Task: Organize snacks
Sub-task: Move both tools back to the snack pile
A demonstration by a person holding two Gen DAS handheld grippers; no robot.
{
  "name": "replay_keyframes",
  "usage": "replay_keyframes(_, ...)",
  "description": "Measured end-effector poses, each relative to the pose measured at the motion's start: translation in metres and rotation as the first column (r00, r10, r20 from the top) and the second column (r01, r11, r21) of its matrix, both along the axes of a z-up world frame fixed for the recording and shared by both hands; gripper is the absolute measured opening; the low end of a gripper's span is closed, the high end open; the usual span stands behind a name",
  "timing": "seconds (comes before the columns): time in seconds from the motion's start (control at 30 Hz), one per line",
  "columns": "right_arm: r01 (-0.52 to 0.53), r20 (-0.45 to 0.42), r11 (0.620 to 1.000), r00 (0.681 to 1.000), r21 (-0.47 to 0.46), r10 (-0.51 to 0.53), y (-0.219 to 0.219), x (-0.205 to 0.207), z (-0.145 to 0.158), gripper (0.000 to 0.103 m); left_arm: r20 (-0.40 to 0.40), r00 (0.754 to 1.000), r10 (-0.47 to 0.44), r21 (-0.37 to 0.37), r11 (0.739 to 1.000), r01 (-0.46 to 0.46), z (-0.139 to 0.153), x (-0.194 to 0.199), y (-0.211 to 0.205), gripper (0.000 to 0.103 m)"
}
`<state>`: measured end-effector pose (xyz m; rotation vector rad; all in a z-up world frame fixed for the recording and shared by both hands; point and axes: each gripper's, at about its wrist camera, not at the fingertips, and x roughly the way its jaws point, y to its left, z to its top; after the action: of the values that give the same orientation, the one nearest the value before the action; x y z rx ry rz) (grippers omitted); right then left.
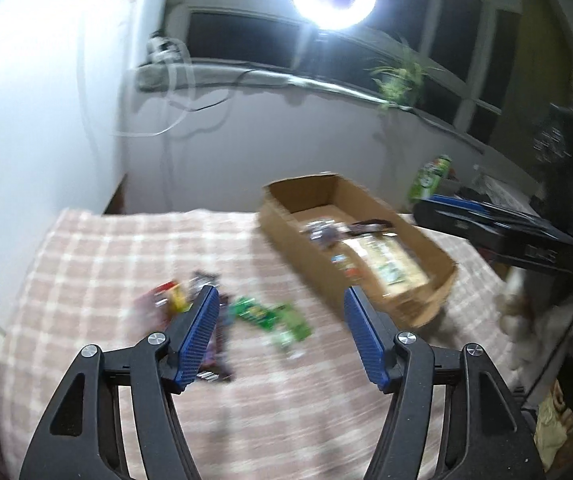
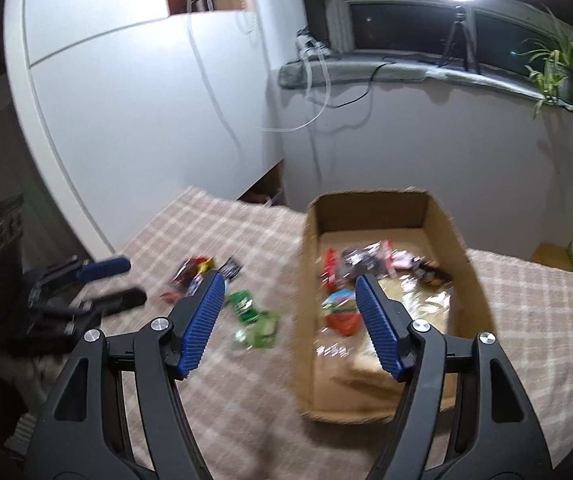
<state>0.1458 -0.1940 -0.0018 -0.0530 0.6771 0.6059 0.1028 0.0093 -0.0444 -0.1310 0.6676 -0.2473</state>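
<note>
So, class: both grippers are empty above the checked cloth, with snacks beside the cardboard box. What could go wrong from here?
1. The loose snack packets overlap in a heap, so the left gripper may pinch two at once.
2. The green packet lies flat; open jaws might snag the checked cloth instead.
3. The cardboard box looks light, so the right gripper could nudge its wall.

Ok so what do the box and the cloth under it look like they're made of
The box: plain brown cardboard, matte, with thin raw-edged walls. The cloth: seemingly woven fabric, soft and matte, in a pink-and-cream check; blur hides the weave.
</note>
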Motion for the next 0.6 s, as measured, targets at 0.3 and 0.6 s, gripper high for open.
replay_keyframes(0.3,-0.103,-0.059,0.994,0.993,-0.037,0.101,0.047,-0.031,-0.039,0.071,-0.056,0.988,0.143,-0.01,0.99,-0.143,-0.024,-0.019,0.075,0.065)
replay_keyframes(0.6,-0.132,-0.155,0.991,0.98,-0.019,0.128,0.09,-0.023,-0.069,0.071,-0.087,0.983,0.161,0.017,0.987,-0.16,-0.044,-0.016,0.098,0.064)
